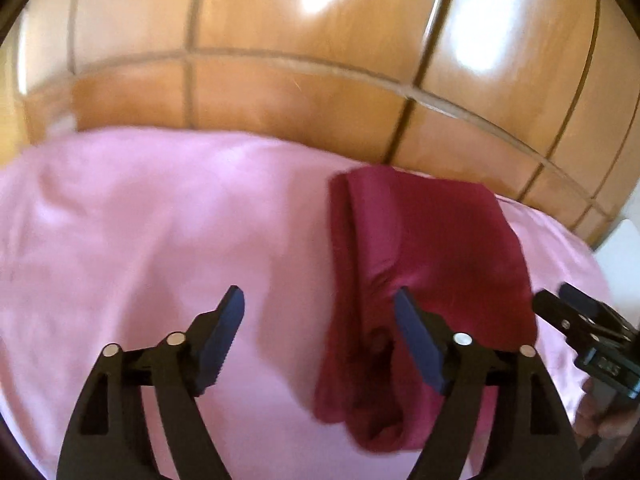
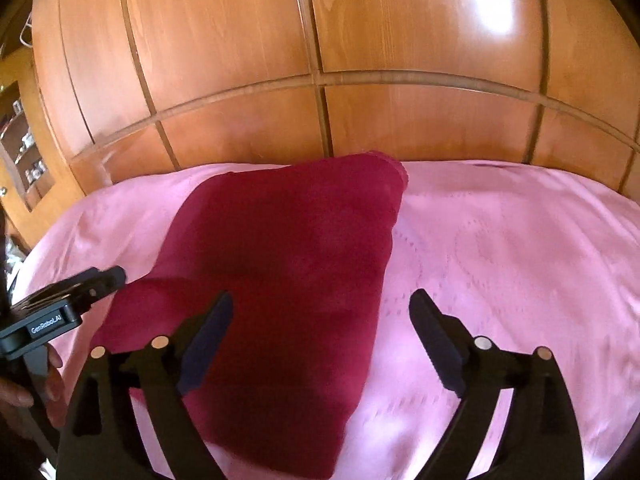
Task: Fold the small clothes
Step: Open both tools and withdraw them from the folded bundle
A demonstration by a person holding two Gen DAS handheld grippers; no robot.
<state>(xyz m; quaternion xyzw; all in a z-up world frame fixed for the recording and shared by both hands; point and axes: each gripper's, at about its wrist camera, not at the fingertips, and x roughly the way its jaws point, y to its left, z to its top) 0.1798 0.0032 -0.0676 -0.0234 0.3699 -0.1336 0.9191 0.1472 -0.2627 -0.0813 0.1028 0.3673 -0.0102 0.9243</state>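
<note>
A dark red garment [image 1: 428, 264] lies folded on the pink bedsheet [image 1: 140, 232]; in the right wrist view the garment [image 2: 280, 272] shows as a flat oblong. My left gripper [image 1: 320, 320] is open and empty, its right finger over the garment's left part. My right gripper [image 2: 320, 320] is open and empty above the garment's right edge. The right gripper also shows at the right edge of the left wrist view [image 1: 560, 304], and the left gripper at the left edge of the right wrist view [image 2: 108, 276].
A wooden panelled wardrobe [image 2: 320, 60] stands right behind the bed. The pink bedsheet [image 2: 520, 260] spreads to both sides of the garment. A shelf with small items [image 2: 24, 148] is at the far left.
</note>
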